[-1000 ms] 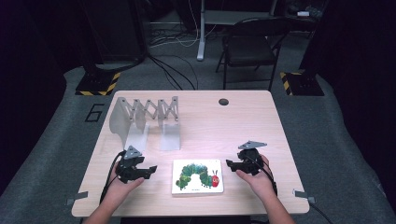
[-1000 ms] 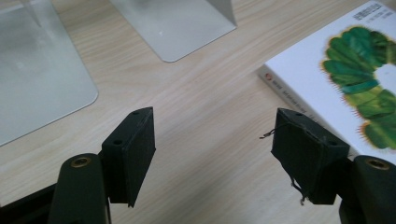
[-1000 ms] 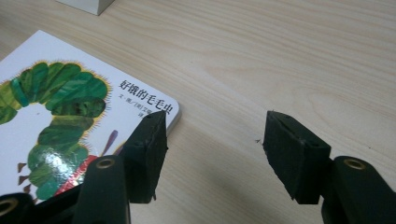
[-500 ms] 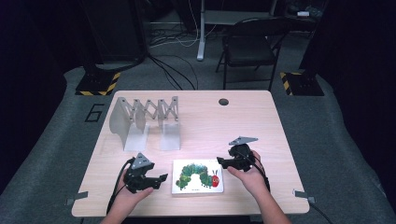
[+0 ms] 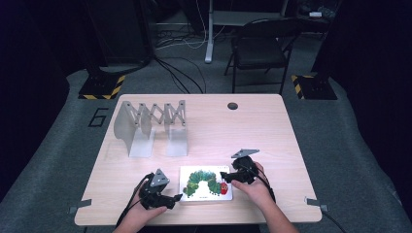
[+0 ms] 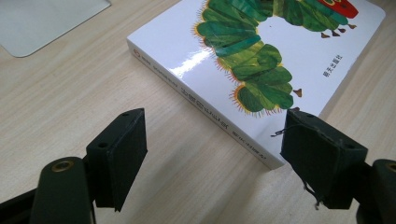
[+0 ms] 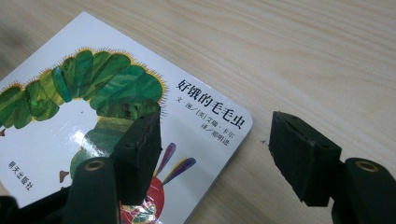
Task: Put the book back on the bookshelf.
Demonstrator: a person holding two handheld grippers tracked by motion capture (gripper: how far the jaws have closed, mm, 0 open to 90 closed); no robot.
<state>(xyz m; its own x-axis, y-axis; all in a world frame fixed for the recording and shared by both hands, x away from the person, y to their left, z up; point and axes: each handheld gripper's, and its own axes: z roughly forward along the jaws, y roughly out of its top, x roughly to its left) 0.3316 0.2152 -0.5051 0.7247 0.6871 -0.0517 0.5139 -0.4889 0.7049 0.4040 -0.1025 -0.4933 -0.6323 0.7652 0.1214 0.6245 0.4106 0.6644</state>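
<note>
- The white, thick board book with a green caterpillar on its cover [image 5: 206,183] lies flat near the lower middle of the high view, on the pale wooden bench [image 5: 252,131], between the two hands; nothing lifts it yet.
- The left gripper [image 5: 171,199] sits at the book's lower left corner; its black fingers [image 6: 119,149] stand spread and have just been opening; in the left gripper view the book's spine corner lies ahead of the gap, not between the pads, so nothing is pinched.
- The right gripper [image 5: 225,175] hovers at the book's right edge, by the red head of the caterpillar; its fingers [image 7: 140,154] are also spread and have just been opening; in the right gripper view one pad sits over the cover and the other over bare wood, astride the corner but not pressing it.
- The step in hand looks like taking the book by two opposite edges; to do it well, bring each gripper lower so one pad slides under the edge and the other rests on the cover; the book lies flush on the wood, so a slight tilt at the corner would help get under it.
- Close only once the edge is well inside the pads; the glossy cover may slip under a shallow pinch.
- The grey metal expanding rack [image 5: 150,126] stands upright in the upper left of the bench, well apart from the book; if the book is meant for it, lift level and clear before turning it upright.
</note>
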